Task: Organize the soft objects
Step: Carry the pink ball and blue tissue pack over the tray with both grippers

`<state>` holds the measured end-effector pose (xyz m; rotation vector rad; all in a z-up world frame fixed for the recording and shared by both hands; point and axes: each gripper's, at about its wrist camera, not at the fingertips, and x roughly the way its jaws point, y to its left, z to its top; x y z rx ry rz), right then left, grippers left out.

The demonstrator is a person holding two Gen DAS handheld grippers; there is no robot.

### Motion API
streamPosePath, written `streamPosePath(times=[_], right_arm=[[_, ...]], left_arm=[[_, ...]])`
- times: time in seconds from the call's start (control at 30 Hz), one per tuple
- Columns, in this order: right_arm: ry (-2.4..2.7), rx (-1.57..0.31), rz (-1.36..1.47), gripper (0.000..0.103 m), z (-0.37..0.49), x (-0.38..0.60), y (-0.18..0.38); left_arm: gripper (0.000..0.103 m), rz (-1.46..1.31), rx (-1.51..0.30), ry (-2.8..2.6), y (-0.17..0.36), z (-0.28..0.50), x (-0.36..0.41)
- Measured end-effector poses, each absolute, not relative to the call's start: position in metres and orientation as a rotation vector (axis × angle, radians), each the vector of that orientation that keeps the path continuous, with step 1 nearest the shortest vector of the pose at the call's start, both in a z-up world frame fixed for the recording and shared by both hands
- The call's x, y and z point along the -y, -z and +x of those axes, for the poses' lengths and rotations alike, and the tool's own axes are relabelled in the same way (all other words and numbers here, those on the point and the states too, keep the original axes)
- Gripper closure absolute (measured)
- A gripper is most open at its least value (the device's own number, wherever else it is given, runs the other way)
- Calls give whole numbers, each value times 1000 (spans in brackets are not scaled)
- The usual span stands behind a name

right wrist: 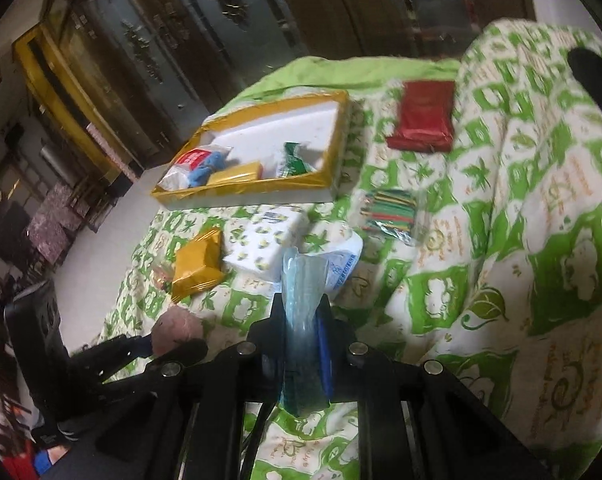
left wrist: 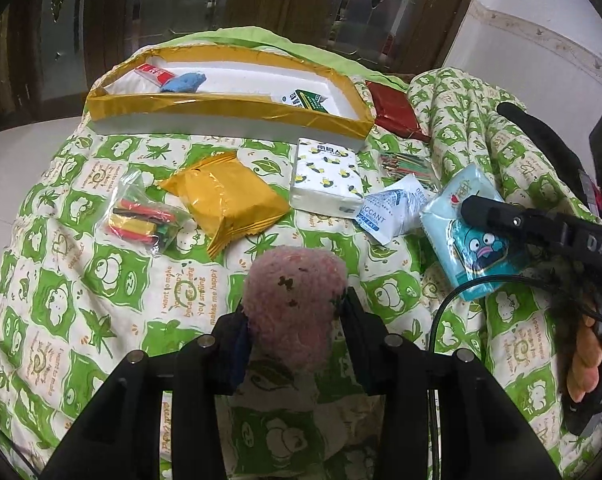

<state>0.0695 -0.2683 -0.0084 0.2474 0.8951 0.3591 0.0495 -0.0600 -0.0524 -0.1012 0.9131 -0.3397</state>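
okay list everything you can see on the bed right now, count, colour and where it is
tray: one, gold-taped white, far end of bed, holding several items
red packet: one, red, right of tray
yellow packet: one, yellow, mid-bed
tissue pack: one, white with bees, right of yellow packet
desiccant sachet: one, white and blue, beside tissue pack
bag of tubes: one, clear, multicoloured, left of yellow packet
bag of sticks: one, multicoloured, behind sachet
pink fuzzy ball: one, pink, in left gripper
blue tissue pack: one, light blue, in right gripper
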Motion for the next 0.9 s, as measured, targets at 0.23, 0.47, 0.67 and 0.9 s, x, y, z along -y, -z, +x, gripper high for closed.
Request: streamPosePath(times=[0.23, 0.47, 0.67, 0.9], right_arm=[[-414, -853, 145, 88, 58, 244, 2], [-398, -873, 185, 89, 61, 252, 5], [-397, -875, 179, 88, 61, 251, 5], [-396, -872, 181, 88, 61, 251, 5]], left_arm=[[63, -108, -902, 333, 49, 46, 57], [63, -122, -898, 328, 47, 47, 54], [63, -122, -896, 328, 46, 46, 54], [63, -131, -889, 326, 44, 46, 51]])
